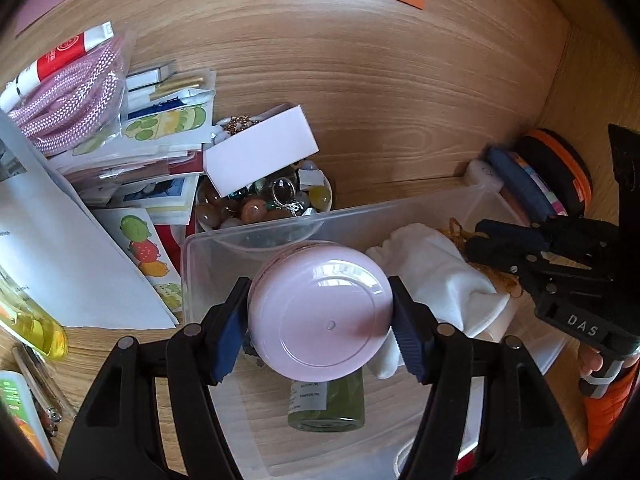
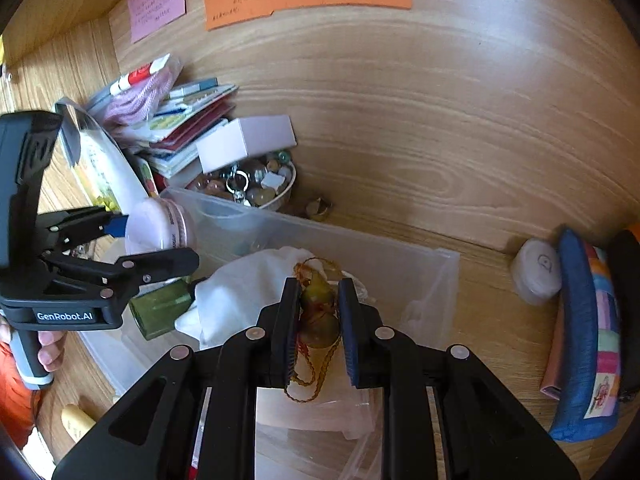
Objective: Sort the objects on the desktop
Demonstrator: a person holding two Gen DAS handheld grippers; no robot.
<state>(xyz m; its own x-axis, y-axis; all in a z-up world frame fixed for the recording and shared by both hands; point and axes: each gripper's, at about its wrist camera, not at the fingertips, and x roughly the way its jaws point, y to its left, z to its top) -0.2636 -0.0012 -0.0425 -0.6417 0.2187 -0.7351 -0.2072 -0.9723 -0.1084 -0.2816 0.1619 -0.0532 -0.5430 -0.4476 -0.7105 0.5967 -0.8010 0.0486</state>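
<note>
Left claw: your left gripper (image 1: 320, 312) is closed on the pink jar (image 1: 320, 312), one pad (image 1: 228, 336) on each side of the round body, lid end facing the camera.
Where the jar is: held above the near-left part of the clear bin (image 1: 280, 220), over a green bottle (image 1: 326, 404) lying on the bin floor.
Right claw: your right gripper (image 2: 318, 312) is narrowed onto the gourd charm (image 2: 318, 312), whose braided cord (image 2: 308, 384) hangs in a loop below the pads.
Where the charm is: over the middle of the bin, just beside the white cloth (image 2: 248, 280).
Step in hand, as I judge it: both items are going into the bin.
Jar tip: shift it sideways off the green bottle before you let go, so that it lands on bare floor and does not roll.
Charm tip: lower it close to the cloth before opening, so the cord does not drape over the bin wall.
Spacing: the two grippers are near each other over one bin; release one, lift clear, then release the other.
Watch: the bowl of beads (image 1: 264, 200) touches the bin's far wall, so keep the jar away from that edge.
</note>
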